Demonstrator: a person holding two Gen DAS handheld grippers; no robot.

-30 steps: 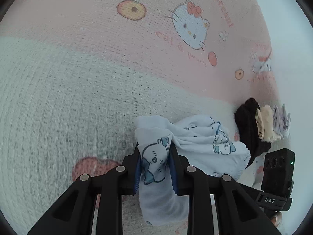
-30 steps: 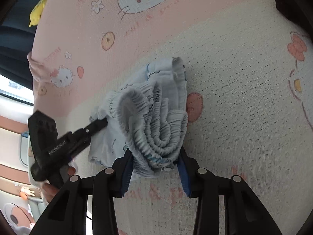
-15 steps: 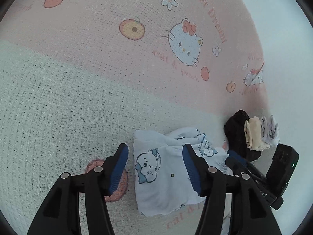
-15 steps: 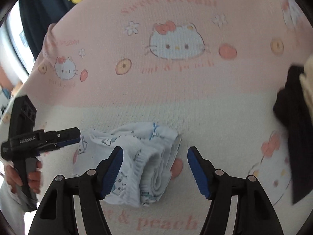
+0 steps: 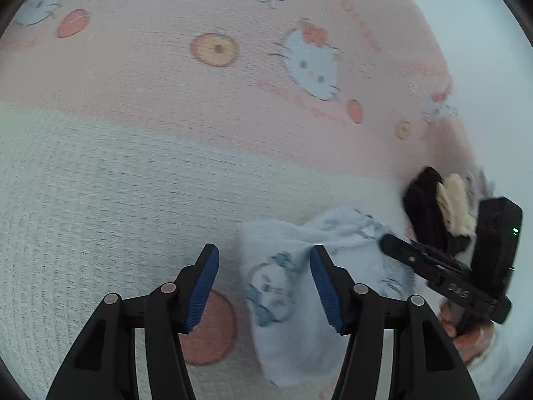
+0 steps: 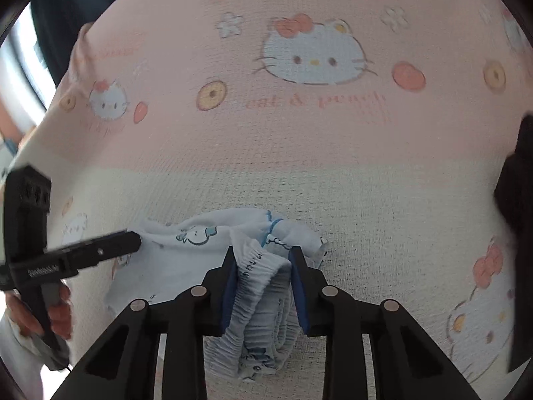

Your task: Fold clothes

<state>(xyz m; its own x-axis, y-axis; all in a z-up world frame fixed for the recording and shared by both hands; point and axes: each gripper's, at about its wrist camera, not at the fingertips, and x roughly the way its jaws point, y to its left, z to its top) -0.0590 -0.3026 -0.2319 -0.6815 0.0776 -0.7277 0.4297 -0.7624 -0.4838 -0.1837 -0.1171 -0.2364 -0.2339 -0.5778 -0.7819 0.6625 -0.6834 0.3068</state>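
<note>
1. A small pale blue garment (image 6: 200, 250) with cartoon prints is laid on the pink and white blanket (image 6: 299, 153).
2. The gathered waistband is pinched between the closing jaws of the right gripper (image 6: 263, 256).
3. The jaws of the left gripper (image 5: 265, 256) are closing, apart around a printed corner, not pressing it.
4. A dark pile (image 5: 429, 206) of clothes is seen near.

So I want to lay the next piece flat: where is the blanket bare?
Bare: the cream band left of the light blue garment and the pink blanket beyond it. Crowded: right of the garment, beside the folded pile.
</note>
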